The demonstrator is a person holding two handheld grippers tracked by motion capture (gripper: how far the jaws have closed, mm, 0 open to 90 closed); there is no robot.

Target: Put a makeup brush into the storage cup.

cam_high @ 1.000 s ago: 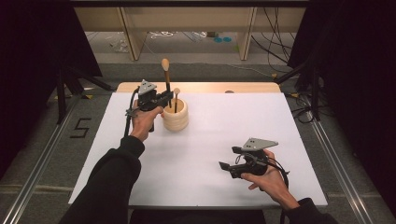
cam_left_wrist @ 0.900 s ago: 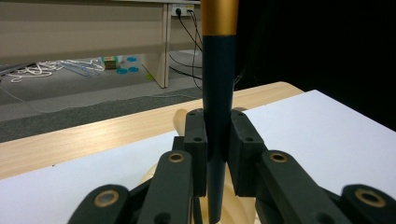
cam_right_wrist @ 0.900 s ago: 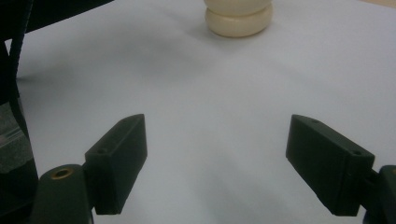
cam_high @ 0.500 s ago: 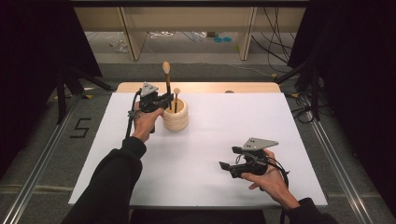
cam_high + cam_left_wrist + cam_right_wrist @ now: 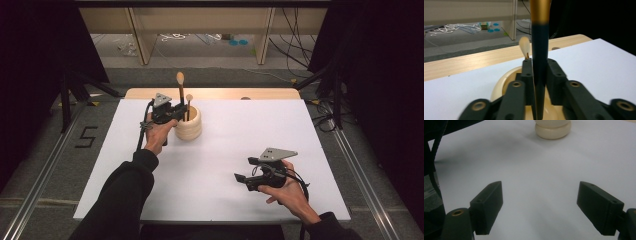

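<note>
A cream ribbed utensil holder (image 5: 189, 126) stands on the white table top toward the far left. My left gripper (image 5: 176, 111) is at the holder's left rim, shut on the dark handle of a long utensil (image 5: 180, 80) with a wooden tip, which stands upright in the holder. In the left gripper view the jaws clamp that dark handle (image 5: 539, 62) over the holder (image 5: 502, 86). A second wooden spoon (image 5: 189, 99) leans in the holder. My right gripper (image 5: 242, 179) rests low near the front right, open and with nothing in it (image 5: 539, 205).
The white board (image 5: 310, 130) lies on a wooden table whose far edge (image 5: 215, 93) shows behind it. The holder's base (image 5: 552, 129) shows far ahead in the right gripper view. Shelving legs and cables stand on the floor beyond.
My left gripper has lowered the dark-handled utensil deeper into the holder; its wooden tip sits lower than before. The right gripper has stayed in place.
</note>
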